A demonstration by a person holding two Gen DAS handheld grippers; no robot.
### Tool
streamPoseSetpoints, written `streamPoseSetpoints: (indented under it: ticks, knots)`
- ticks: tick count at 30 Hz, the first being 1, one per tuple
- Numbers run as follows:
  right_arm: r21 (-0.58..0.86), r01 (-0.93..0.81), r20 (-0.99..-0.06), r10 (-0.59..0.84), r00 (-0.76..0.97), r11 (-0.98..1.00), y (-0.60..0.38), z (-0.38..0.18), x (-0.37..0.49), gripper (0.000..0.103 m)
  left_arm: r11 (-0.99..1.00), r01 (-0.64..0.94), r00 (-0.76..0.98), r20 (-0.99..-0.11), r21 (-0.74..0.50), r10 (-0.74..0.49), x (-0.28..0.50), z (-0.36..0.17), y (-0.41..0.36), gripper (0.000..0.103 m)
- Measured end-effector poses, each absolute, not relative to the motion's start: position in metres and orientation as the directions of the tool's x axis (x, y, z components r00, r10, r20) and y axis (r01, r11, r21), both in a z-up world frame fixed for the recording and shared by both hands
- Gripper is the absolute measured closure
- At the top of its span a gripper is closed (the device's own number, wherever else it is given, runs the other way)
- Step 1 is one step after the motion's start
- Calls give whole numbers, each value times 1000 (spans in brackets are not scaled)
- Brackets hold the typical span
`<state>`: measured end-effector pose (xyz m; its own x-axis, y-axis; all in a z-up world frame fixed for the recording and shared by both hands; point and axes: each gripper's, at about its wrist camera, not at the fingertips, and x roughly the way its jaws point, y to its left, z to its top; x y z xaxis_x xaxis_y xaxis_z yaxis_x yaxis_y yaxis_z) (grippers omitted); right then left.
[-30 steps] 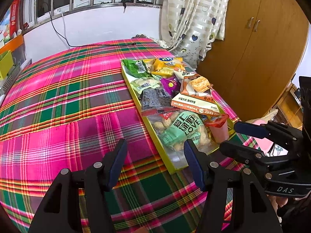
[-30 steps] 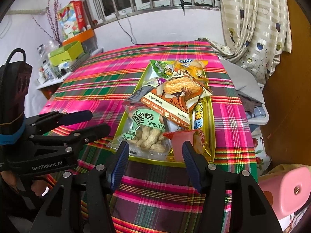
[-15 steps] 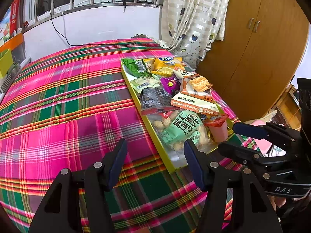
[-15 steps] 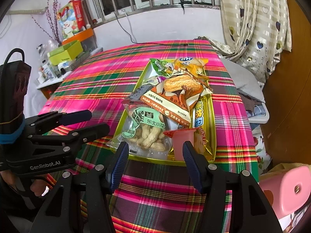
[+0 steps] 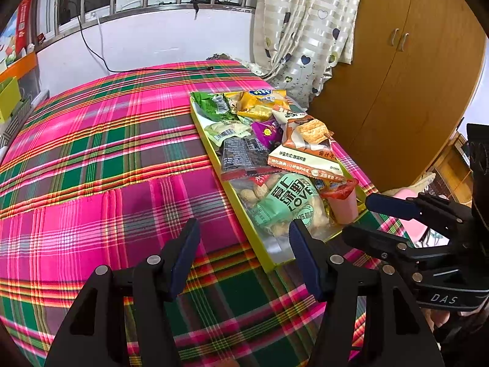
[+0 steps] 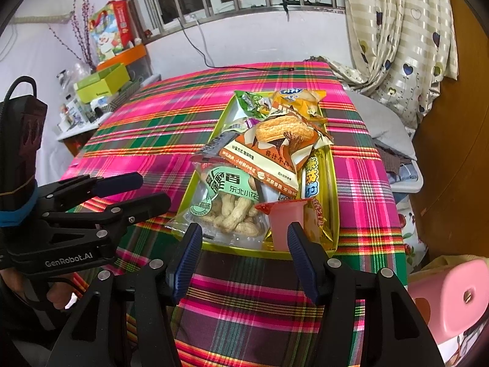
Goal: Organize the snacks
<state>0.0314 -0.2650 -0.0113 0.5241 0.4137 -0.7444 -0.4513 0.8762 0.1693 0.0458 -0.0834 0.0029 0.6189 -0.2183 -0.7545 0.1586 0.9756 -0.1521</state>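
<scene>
Here both the left gripper (image 5: 244, 244) and right gripper (image 6: 244, 241) hang released (nothing between their jaws) just before the tray (image 6: 333, 229) of snacks (image 6: 262, 153)

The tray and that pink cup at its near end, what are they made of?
The tray looks like thin painted metal: yellow-green outside, shiny silver inside. The pink cup seems soft translucent plastic, sealed with a red foil-like lid.
</scene>
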Motion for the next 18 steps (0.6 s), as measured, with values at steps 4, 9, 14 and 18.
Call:
streamPoseSetpoints:
  ticks: [4,9,14,18]
  knots:
    - [169,-451,-744,414,524,876,-265,-11,32,46,976,158,619,-755,-150,-216,45,3,-84,42]
    - [168,-452,-744,413,525,876,-265,-10,33,46,978,158,620,-757,-139,-208,43,4,-86,42]
    - [169,-451,-745,414,524,876,-266,-11,32,46,979,155,622,-757,-130,-199,42,5,-87,42]
    - [168,-452,-744,413,524,876,-265,-10,32,46,980,154,623,-757,-128,-196,42,5,-87,42]
